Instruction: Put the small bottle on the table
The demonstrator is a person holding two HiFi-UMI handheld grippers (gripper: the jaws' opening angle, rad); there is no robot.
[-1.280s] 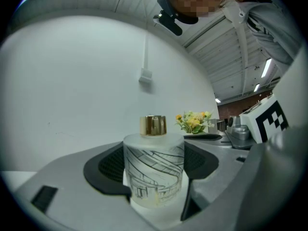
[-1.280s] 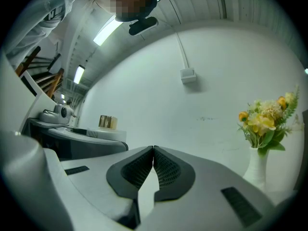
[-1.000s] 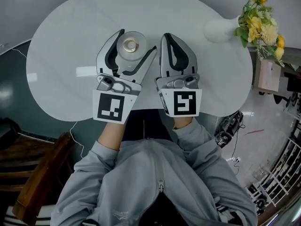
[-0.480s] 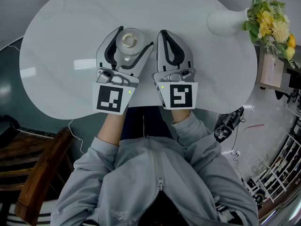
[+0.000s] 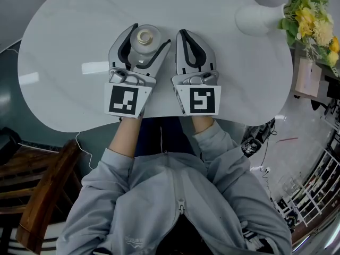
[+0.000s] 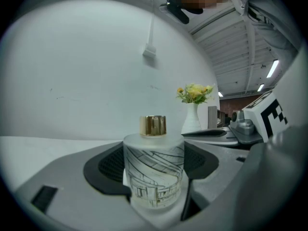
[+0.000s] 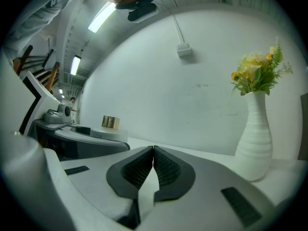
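The small bottle (image 5: 144, 38), frosted with a gold cap, stands upright between my left gripper's (image 5: 150, 35) jaws, which are closed partway onto its sides. It's over the near middle of the white table (image 5: 69, 62); I can't tell whether its base touches the top. Just beside it, my right gripper (image 5: 184, 33) has its jaws pressed together on nothing. A white vase (image 5: 257, 20) of yellow flowers (image 5: 313, 15) stands well apart at the table's far right.

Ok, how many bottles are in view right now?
1. The small frosted bottle with a gold cap is held between the jaws of the left gripper, near the middle of the white table. The white vase at the far right is not counted.
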